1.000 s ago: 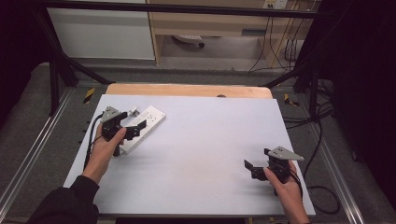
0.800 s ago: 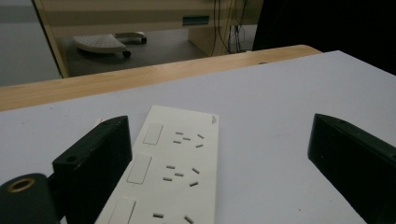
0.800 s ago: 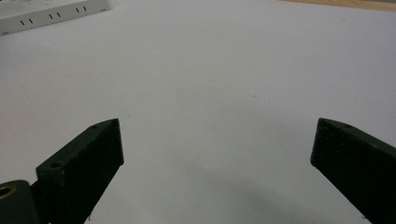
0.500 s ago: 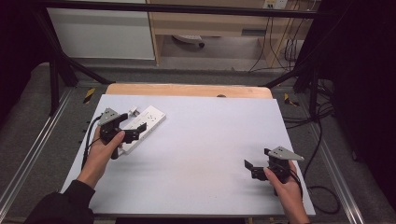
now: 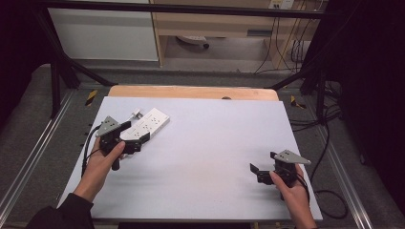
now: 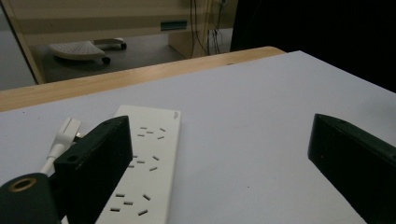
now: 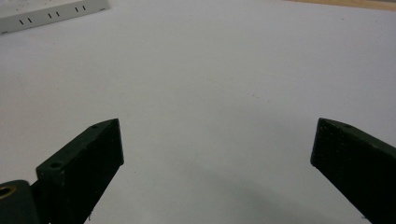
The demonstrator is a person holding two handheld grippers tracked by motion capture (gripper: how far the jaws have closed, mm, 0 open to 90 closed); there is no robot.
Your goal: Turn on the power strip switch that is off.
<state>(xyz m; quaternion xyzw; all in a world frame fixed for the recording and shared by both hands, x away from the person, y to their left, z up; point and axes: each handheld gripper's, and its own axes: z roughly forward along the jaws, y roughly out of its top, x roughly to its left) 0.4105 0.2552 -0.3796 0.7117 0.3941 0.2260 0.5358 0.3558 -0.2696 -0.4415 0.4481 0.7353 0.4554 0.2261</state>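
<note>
The high view looked forward and down from above the near edge of the white table (image 5: 210, 157). The left gripper view sat low and close over the power strip (image 6: 144, 168), facing the wooden far edge (image 6: 140, 77). The right gripper view skimmed bare tabletop; all 3 shared the strip.

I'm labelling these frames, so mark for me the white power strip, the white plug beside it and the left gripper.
power strip (image 6: 150, 161): left gripper view, its socket face.
plug (image 6: 65, 133): left gripper view, its white body.
left gripper (image 5: 135, 137): high view, midway between its fingertips.
</note>
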